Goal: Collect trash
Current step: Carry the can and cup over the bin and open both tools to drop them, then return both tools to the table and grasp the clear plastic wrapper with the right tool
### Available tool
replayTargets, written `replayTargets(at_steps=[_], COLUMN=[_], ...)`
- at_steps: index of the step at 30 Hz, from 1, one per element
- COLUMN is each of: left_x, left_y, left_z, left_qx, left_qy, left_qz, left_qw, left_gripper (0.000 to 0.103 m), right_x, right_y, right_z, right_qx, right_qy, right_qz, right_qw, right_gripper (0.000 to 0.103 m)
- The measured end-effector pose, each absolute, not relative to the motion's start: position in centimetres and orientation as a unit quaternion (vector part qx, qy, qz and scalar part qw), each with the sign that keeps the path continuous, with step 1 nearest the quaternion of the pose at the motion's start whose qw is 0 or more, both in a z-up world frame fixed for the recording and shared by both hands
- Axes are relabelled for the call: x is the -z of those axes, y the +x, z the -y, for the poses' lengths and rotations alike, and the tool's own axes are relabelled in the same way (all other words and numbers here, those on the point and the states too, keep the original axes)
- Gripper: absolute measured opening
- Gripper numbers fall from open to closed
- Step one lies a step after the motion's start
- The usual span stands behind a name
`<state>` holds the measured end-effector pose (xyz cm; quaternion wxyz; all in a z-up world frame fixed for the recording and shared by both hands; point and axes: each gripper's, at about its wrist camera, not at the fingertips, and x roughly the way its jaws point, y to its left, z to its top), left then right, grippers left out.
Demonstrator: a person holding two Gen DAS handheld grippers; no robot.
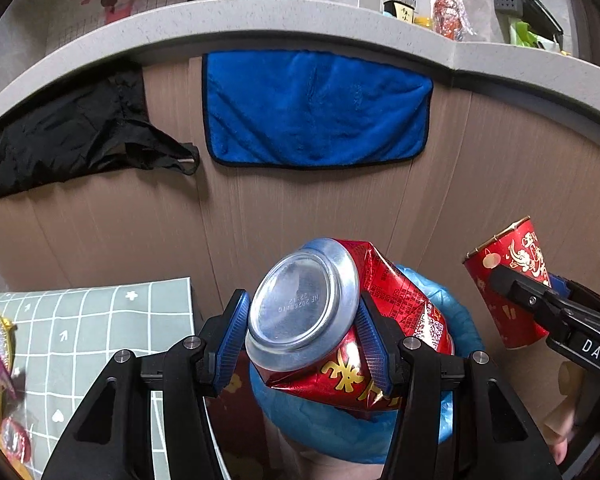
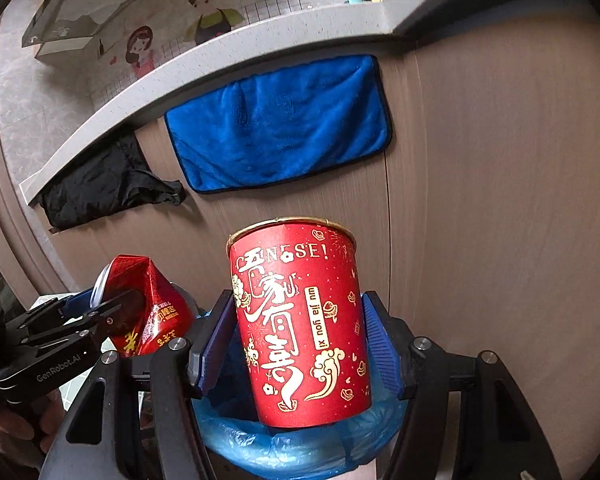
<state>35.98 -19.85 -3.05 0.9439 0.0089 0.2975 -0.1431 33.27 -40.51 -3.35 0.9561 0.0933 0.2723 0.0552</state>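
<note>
A brown wood-grain cabinet front (image 1: 300, 208) fills most of both views, under the pale speckled worktop (image 1: 260, 20) that arcs across the top of the frame. A blue cloth (image 1: 316, 108) hangs from the worktop edge at upper centre, with a black bag (image 1: 72, 132) hanging to its left. A blue bin liner (image 2: 300, 440) shows at the bottom centre of each view, below the held items. A green grid-pattern mat (image 1: 100, 328) lies at lower left in the left wrist view, with wrappers along its left edge.

The left tool (image 1: 304, 340) pinches a crushed red can (image 1: 340, 328) at lower centre of its view, silver base toward the camera, blue pads pressed on both sides, above the liner. The right tool (image 2: 300, 344) pinches a red paper cup (image 2: 300, 320) with gold lettering, upright, at lower centre of its view, directly above the liner's opening. Each tool appears at the edge of the other's view, can and cup near each other but apart. Bottles (image 1: 448, 12) stand on the worktop at upper right.
</note>
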Motion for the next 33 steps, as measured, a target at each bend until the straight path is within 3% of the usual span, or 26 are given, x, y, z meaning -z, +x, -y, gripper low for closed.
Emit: replayTargets(at_steps=[11,13,19,33], left_x=[4.7,4.5,3.2,-1.1], left_y=[39.6,40.1,39.8,30.7], left_z=[19.9,19.7,18.8,6.5], left_qx=[0.174,0.191,0.186,0.079], left_qy=[-0.027,-0.047,-0.06,-0.049], left_qz=[-0.336,-0.343,-0.321,-0.262], left_qw=[0.925,0.918,0.927,0.961], left_gripper=[0.054,0.057,0.063,0.063], right_x=[5.0,5.1,4.9,0.3], right_y=[35.2,35.4,34.9,30.2], right_z=[40.2,40.4,41.4,35.5], right_qx=[-0.055,-0.049,-0.052,-0.05], right_qy=[0.084,0.087,0.124,0.056], right_qz=[-0.277,-0.278,-0.279,-0.23], right_qw=[0.956,0.955,0.951,0.97], right_gripper=[0.065,0.072,0.072,0.072])
